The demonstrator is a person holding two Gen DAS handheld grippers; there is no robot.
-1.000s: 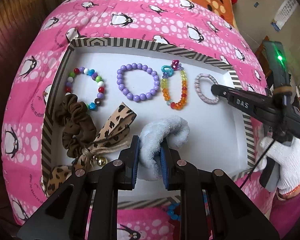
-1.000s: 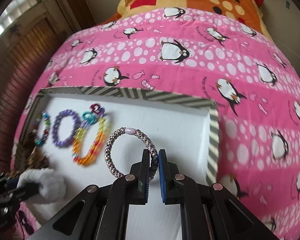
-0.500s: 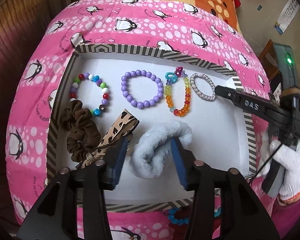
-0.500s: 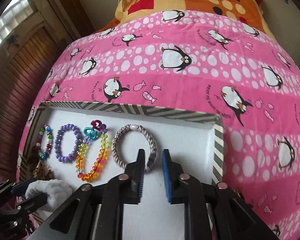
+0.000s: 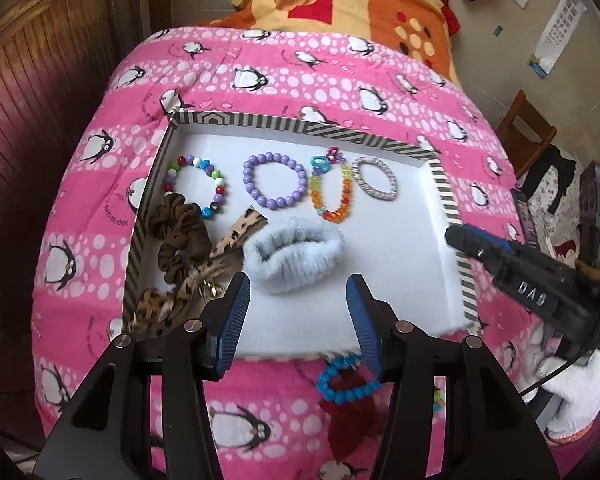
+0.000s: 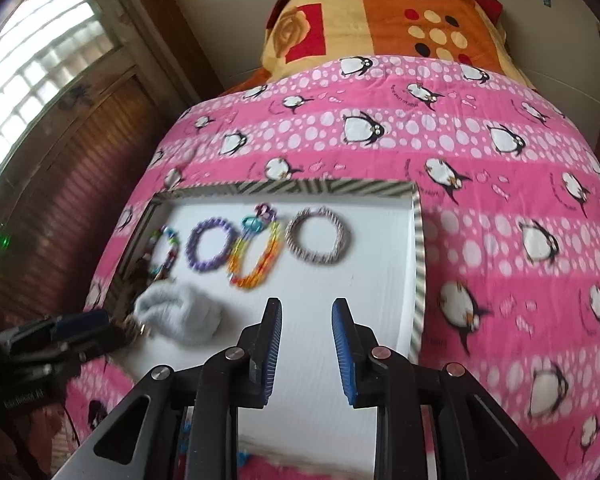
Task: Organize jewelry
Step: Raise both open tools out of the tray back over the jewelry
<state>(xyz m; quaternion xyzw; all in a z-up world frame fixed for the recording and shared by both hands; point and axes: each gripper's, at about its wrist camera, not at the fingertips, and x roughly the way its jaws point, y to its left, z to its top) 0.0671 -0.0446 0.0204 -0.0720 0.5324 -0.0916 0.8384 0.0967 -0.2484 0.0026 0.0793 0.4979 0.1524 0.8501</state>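
Fluffy scrunchie (image 5: 294,255) lay crosswise in tray (image 5: 446,200); left gripper (image 5: 298,312) and right gripper (image 6: 306,344) both gaped, empty

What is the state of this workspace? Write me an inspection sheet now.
Surface: pink penguin blanket on a bed, carrying a striped-rim white tray.
Job's things: in the tray, back row: multicolour bead bracelet, purple bead bracelet, orange-yellow bracelet, braided hair tie. Front row: brown scrunchie, leopard bow, pale blue fluffy scrunchie.
Clutter: blue bead bracelet and a dark red fabric item lie outside the tray's near edge.
Grippers: left tongs open, empty; right tongs open, empty.
Cables: black cable by the gloved hand.
Surroundings: orange patterned quilt, window, wooden chair.
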